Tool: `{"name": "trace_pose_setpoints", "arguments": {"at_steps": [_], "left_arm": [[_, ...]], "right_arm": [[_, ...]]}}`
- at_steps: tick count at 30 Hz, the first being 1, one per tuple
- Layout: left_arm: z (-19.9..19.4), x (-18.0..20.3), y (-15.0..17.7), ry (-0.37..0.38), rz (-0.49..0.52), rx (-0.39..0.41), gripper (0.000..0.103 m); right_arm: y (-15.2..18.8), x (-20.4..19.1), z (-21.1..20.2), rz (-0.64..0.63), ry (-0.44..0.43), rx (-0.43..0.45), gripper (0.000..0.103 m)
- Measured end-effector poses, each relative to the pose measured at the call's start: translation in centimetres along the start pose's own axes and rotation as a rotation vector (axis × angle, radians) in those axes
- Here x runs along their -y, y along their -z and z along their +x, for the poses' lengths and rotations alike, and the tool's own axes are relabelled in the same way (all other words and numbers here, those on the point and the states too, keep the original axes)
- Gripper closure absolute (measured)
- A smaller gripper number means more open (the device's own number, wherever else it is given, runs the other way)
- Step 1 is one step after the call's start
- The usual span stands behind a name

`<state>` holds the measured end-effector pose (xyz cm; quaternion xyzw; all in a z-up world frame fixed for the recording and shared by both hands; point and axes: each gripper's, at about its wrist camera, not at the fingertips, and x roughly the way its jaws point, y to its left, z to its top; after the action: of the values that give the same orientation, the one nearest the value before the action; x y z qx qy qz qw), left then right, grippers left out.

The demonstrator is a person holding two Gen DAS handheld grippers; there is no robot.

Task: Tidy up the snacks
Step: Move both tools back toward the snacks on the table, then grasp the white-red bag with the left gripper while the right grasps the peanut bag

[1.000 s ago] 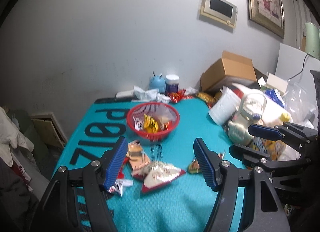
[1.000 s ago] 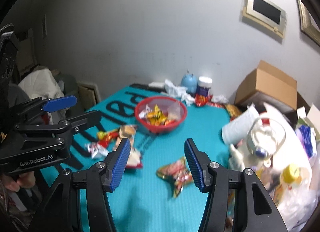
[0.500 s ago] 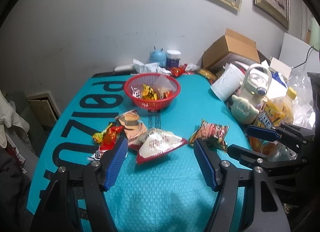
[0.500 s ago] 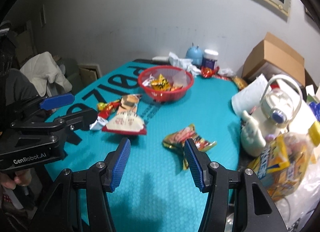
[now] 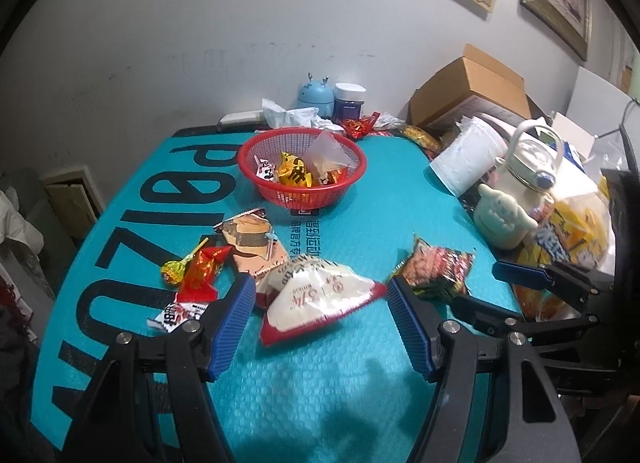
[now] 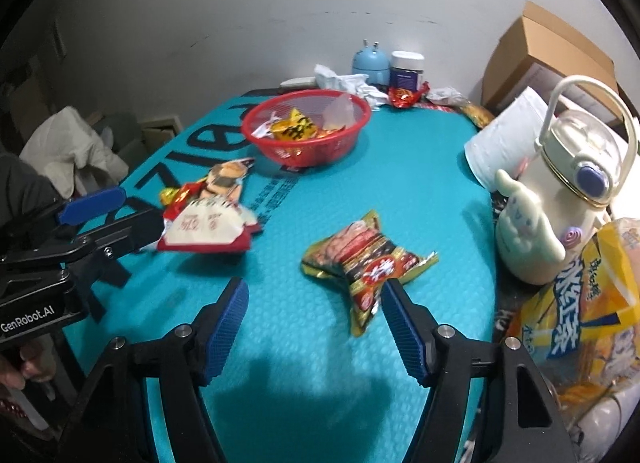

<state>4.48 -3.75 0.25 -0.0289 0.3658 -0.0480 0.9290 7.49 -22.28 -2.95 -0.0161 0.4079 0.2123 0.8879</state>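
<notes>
A puffy white triangular snack bag with red edges (image 5: pixel 320 297) lies on the teal bubble-textured table mat (image 5: pixel 320 403), its long axis pointing toward 2 o'clock in the left wrist view, between the wide-spread fingers of the left gripper (image 5: pixel 322 327). At 3 o'clock from it sits a crinkled red-and-gold snack packet (image 6: pixel 362 259), lying just ahead of the right gripper (image 6: pixel 314 329), equally wide and empty. The red plastic mesh basket (image 5: pixel 302 167) sits at 12 o'clock.

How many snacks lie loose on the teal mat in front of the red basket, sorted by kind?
Large packets: 3 (brown cake packet, white bag, red-black packet)
Small wrapped sweets: 2 (red sweet, white-red sachet)
Lollipop: 1
Total: 6
</notes>
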Motion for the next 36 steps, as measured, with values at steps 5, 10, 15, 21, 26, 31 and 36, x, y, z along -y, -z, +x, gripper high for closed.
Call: {"name": "trace_pose_setpoints", "arguments": {"at_steps": [5,10,15,21,26,31,36], "left_arm": [[2.0,-0.3,-1.3,-0.023,-0.002,-0.011,0.036],[4.7,-0.8,-2.0,-0.009,-0.013,-0.066,0.036],[7.1,-1.5,-1.6,-0.022,-0.022,-0.129,0.036],[8.6,-1.7,-0.7,0.015,-0.045,-0.186,0.036],[9.3,-1.5,0.4,0.004,-0.034,-0.231,0.036],[9.5,-1.7,1.7,0.0,-0.039,-0.245,0.036],[8.6,-1.1,2.6,0.006,0.005,-0.215,0.043]], "right_arm": [[-1.1,1.4,1.1,0.056,0.004,0.006,0.032],[-2.2,1.7,3.0,0.047,0.026,-0.01,0.032],[-2.5,2.3,5.0,0.039,0.039,-0.035,0.031],[-2.5,2.4,7.0,0.004,0.047,-0.077,0.028],[-1.9,2.0,7.4,-0.034,0.063,-0.097,0.028],[-0.9,2.3,7.9,-0.028,0.059,-0.143,0.037],[0.0,2.1,7.4,-0.038,0.051,-0.139,0.048]]}}
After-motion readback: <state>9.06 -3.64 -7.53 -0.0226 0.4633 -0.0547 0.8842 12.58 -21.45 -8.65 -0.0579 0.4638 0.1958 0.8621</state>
